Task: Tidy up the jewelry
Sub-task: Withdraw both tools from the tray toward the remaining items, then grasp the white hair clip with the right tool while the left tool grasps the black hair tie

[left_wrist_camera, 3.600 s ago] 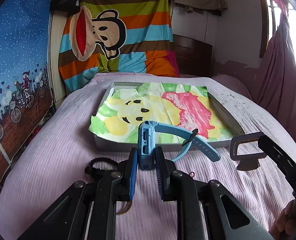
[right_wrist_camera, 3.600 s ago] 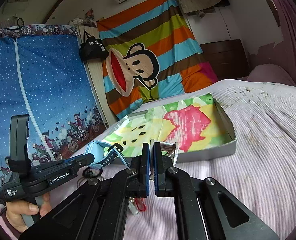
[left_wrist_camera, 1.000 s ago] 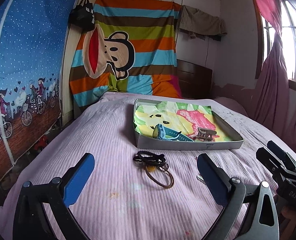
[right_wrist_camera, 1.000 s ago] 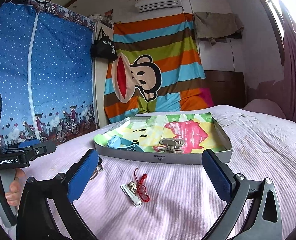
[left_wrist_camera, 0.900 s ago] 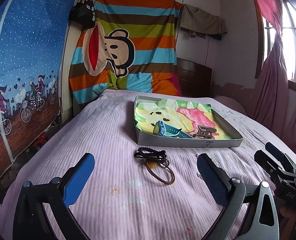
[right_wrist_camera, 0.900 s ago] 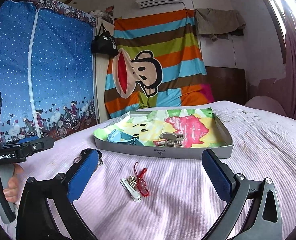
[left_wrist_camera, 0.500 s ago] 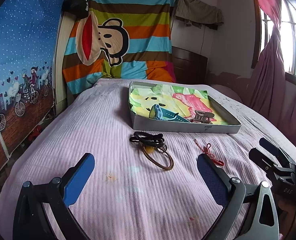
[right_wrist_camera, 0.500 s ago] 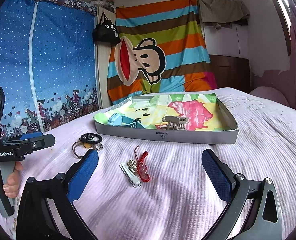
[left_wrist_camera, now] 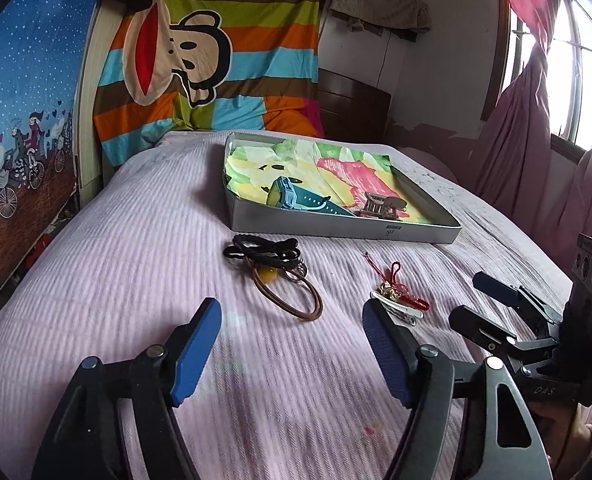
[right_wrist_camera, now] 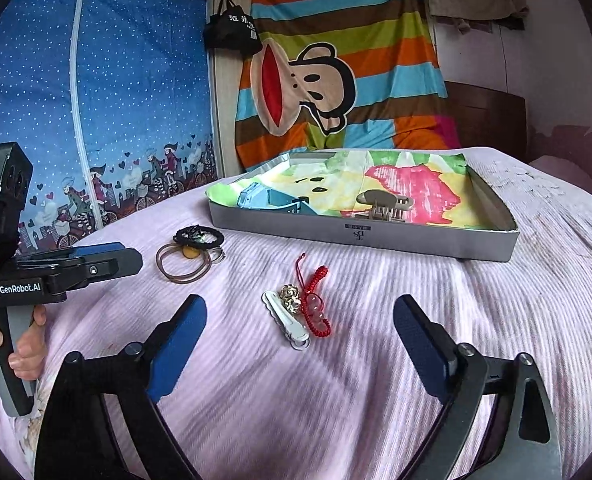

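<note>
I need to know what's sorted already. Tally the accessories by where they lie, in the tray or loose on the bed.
In the grey tray: 2, blue wristwatch, beige claw clip.
On the bed: 4, black hair ties, brown elastic loop, red cord bracelet, white hair clip.
Total: 6.

Ribbed matt cloth bedspread (left_wrist_camera: 127,264), grey cardboard tray (right_wrist_camera: 376,236), glossy white plastic hair clip (right_wrist_camera: 289,322)

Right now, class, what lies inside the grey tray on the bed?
Inside the grey tray lie a colourful printed sheet lining the bottom, a blue watch and a beige claw clip. The sheet covers the tray's floor, so anything beneath it is hidden.
</note>
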The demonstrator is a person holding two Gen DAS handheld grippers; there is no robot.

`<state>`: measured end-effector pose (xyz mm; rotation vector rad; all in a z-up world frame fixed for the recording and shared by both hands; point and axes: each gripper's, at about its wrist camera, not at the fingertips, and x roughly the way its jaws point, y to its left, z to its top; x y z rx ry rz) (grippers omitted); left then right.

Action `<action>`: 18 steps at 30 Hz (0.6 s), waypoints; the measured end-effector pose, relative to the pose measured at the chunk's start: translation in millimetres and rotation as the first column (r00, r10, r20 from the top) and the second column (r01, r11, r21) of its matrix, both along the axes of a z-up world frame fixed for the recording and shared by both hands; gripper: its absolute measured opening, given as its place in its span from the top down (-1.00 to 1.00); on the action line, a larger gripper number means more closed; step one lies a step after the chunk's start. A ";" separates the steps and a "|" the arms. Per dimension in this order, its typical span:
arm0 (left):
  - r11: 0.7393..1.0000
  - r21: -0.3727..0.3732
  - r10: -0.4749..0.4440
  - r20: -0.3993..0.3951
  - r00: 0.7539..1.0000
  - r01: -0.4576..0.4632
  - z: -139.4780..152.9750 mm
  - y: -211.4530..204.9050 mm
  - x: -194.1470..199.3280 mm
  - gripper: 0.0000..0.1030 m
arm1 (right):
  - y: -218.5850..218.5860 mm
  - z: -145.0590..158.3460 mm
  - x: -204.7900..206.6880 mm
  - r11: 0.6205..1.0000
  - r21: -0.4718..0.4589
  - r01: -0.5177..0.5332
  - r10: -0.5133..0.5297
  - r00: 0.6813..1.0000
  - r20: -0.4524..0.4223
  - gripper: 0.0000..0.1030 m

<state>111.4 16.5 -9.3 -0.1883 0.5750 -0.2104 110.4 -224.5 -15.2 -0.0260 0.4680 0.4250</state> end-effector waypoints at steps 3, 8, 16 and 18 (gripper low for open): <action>1.000 -0.013 -0.007 -0.035 0.999 0.006 -3.1 0.5 7.3 -0.15 | 1.7 -6.2 6.4 0.998 0.027 -0.055 0.057 0.997 -0.058 -0.57; 0.996 -0.093 0.006 -0.090 0.996 -0.014 -10.0 7.4 18.0 -0.01 | 4.3 -15.3 14.3 0.996 0.039 -0.078 0.081 0.991 -0.110 -0.40; 0.993 -0.113 0.019 -0.123 0.992 -0.033 -18.9 3.0 29.6 0.26 | 10.4 -24.3 26.3 0.997 0.024 -0.073 0.076 0.982 -0.172 -0.06; 0.993 -0.109 0.024 -0.131 0.991 -0.039 -20.6 2.6 31.1 0.35 | 11.3 -26.8 29.9 0.997 0.023 -0.075 0.078 0.979 -0.190 0.06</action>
